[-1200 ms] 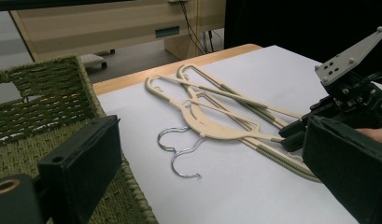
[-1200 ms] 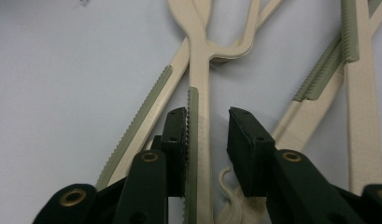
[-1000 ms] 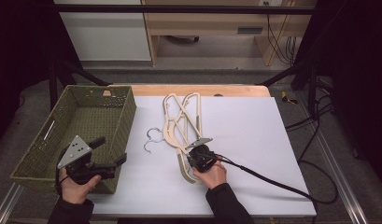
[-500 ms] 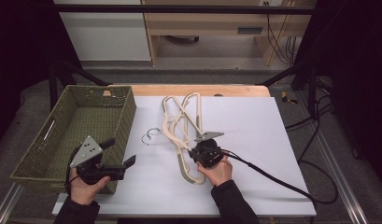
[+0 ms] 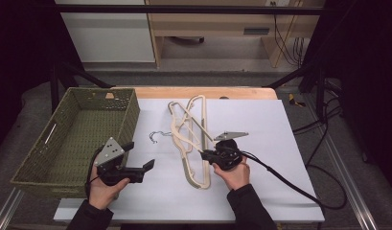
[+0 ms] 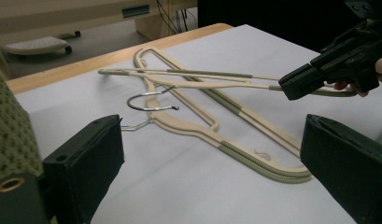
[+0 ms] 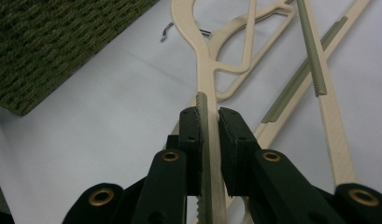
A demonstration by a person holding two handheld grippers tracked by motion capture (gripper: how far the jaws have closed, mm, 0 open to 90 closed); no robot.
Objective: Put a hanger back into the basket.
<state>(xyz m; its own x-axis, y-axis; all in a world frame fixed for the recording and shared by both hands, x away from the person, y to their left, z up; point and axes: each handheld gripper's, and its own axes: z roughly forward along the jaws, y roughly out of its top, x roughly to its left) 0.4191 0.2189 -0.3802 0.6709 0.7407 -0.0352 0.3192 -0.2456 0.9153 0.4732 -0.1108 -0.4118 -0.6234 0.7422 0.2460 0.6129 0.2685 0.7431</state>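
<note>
Cream plastic, with a ribbed grey-green grip strip along its shoulder, made up the clothes hanger (image 7: 205,74) that was clamped at one arm between the pads of the right hand-held gripper (image 5: 206,154). Its held end was tilted up off the white-covered bench (image 5: 260,124), and its long axis ran away from the jaws toward the far side of the bench, where a wire hook (image 6: 149,100) curled toward the basket. In the left hand-held gripper view the lifted arm was seen as a thin bar hanging above a second cream hanger (image 6: 235,144) of the same kind, which lay flat beneath it; the two crossed near their necks. The right hand was thus on the hanger, while the left hand-held gripper (image 5: 136,160), with its jaws wide apart and nothing between them, was held just beside the near corner of the woven olive-green basket (image 5: 78,134), pointing across the bench at the hangers and apart from them. The basket lay to the left of the hangers, so any transfer would be judged to run leftward.
</note>
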